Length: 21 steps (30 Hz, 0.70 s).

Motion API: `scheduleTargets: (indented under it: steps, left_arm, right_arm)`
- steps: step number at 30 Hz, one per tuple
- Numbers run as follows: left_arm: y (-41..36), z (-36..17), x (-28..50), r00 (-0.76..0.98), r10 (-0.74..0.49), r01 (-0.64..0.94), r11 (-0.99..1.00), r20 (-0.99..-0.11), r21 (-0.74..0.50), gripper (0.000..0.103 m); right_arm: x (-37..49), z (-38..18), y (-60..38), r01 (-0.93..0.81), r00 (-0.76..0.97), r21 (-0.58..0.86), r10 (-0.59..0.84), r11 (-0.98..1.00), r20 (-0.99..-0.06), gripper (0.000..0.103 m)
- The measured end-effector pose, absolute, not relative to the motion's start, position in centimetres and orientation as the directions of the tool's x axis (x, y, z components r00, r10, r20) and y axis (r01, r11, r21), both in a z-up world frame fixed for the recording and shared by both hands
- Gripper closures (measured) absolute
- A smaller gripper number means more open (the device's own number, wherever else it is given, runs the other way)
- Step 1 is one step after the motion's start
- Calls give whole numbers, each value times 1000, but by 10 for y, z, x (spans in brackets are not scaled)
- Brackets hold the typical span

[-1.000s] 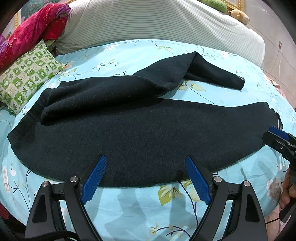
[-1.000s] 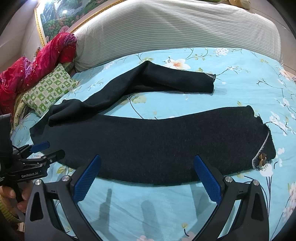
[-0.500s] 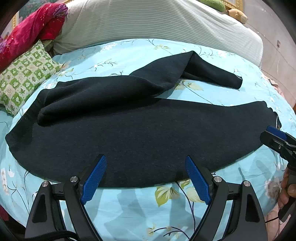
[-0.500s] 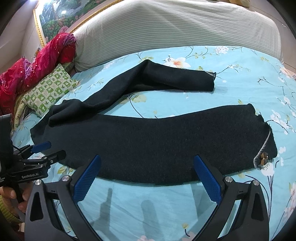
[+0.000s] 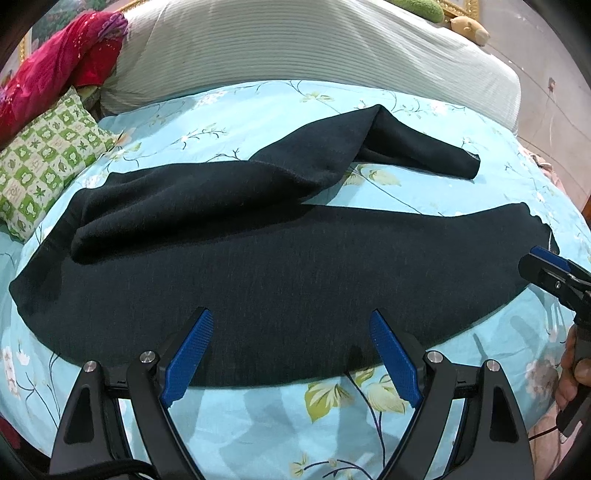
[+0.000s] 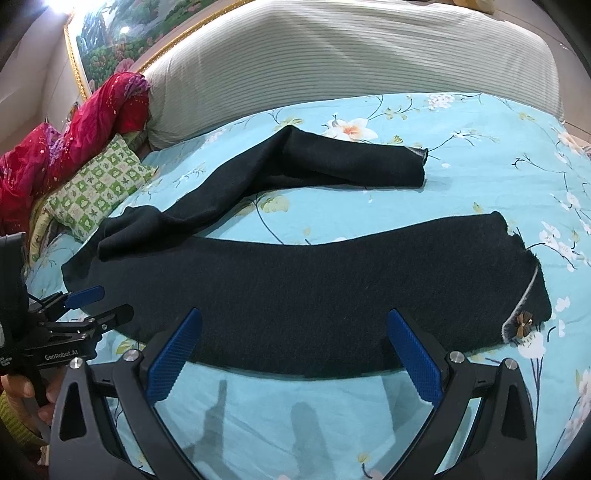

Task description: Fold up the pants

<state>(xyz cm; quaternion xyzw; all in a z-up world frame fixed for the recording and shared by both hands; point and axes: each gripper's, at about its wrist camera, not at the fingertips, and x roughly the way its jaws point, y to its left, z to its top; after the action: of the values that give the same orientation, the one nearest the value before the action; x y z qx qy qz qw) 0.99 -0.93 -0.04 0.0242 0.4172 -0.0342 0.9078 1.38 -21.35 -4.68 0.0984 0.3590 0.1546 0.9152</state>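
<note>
Pants (image 5: 280,280) of dark knit lie spread across a blue floral bedsheet (image 5: 258,417), waist toward the person's left, the near leg running straight to the right and the far leg angling away and bending back. Bare sheet runs along the near hem and past the right cuff, and a wedge of it opens between the two legs; a striped bolster (image 5: 314,40) bounds the far side, with a green checked cushion (image 5: 48,147) and red cloth (image 5: 59,59) crowding the far left corner.

Only the right wrist view shows the cuff's pale trim and a small bow (image 6: 522,323), plus a framed painting (image 6: 122,44). The left view alone shows what seems to be a plush toy (image 5: 469,27), too small to be sure.

Both tongs are spread wide and grip nothing. The left gripper (image 5: 291,354) hangs over the near edge of the pants toward the waist half; the right gripper (image 6: 295,350) sits over the same edge nearer the cuff.
</note>
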Motion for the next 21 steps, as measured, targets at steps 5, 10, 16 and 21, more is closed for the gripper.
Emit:
scheduleTargets:
  steps: [5, 10, 16, 21]
  left_arm:
    - [-11, 2, 15, 648, -41, 83, 996, -760, 17, 16]
    - [-13, 4, 21, 646, -38, 85, 996, -762, 22, 16]
    - [-20, 5, 38, 636, -3, 90, 993, -772, 71, 16]
    - [-28, 10, 64, 630, 17, 99, 990, -776, 103, 16]
  right_arm:
    - [19, -45, -221, -199, 710, 304, 351, 932, -611, 2]
    - [21, -44, -228, -199, 732, 325, 361, 924, -578, 2]
    - [26, -44, -230, -196, 720, 323, 360, 926, -593, 2]
    - [43, -36, -235, -186, 716, 325, 354, 927, -601, 2]
